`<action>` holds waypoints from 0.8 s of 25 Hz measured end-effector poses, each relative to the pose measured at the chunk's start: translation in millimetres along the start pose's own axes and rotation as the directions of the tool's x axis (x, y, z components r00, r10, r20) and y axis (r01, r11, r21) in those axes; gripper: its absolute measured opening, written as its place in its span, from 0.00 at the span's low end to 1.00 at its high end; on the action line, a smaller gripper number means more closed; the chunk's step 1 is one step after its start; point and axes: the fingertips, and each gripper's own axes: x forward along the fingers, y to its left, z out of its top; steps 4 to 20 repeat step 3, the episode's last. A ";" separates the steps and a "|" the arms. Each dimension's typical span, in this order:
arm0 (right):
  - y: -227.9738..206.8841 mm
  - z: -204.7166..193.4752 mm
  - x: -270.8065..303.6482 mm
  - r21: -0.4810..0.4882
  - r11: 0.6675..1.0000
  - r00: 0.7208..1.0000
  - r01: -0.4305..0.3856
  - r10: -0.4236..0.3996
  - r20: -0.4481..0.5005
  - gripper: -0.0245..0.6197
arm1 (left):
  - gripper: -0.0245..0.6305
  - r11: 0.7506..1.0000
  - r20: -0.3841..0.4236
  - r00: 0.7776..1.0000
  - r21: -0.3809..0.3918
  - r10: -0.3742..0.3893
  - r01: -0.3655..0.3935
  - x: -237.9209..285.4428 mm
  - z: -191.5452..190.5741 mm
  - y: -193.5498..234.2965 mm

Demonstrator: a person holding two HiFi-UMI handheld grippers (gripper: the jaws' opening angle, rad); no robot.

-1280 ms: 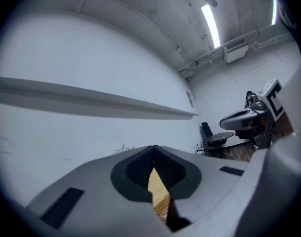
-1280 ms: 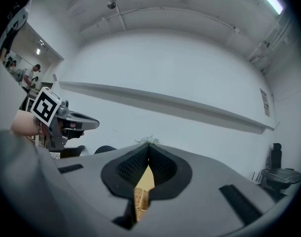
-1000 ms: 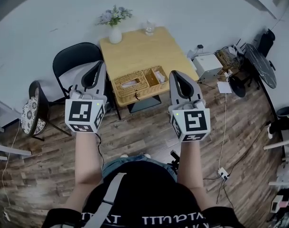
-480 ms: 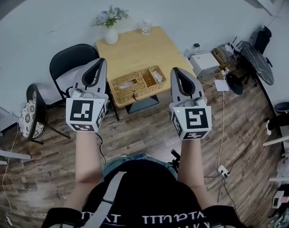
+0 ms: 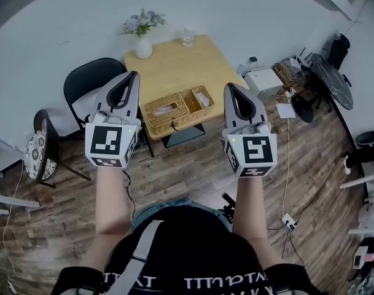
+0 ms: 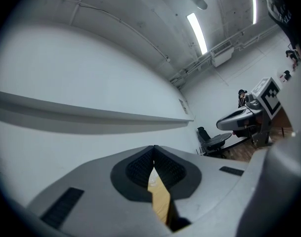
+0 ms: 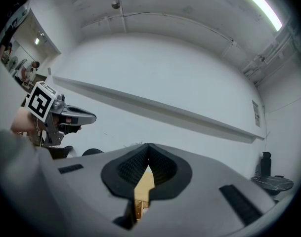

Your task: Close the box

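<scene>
Two claws held up in the air, side by side, well apart, both pointing at the white wall. Left claw (image 5: 132, 74) pressed together, with nothing in it. Right claw (image 5: 228, 86) pressed together too, tips touching, also with nothing in it. Far below them, a woven box (image 5: 177, 108) lying on the wood worktop (image 5: 174, 60), close to its near edge, touched by neither claw. Seen from the head, left claw at about 9 o'clock from the box, right claw at about 3 o'clock. Right part of the box open on top, with something pale inside, too small to tell what. White vase (image 5: 142, 45) with flowers at 11 o'clock from the box, by the wall. Small glass (image 5: 187, 38) at 12 o'clock. Black chair (image 5: 91, 82) at 9 o'clock from the worktop, on the wood floor (image 5: 187, 171).
</scene>
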 end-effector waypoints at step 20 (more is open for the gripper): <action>-1.2 2.7 0.6 0.000 1.000 1.000 0.003 -0.003 0.006 0.06 | 0.06 1.000 0.005 1.000 0.019 -0.009 0.009 0.2 3.3 -2.0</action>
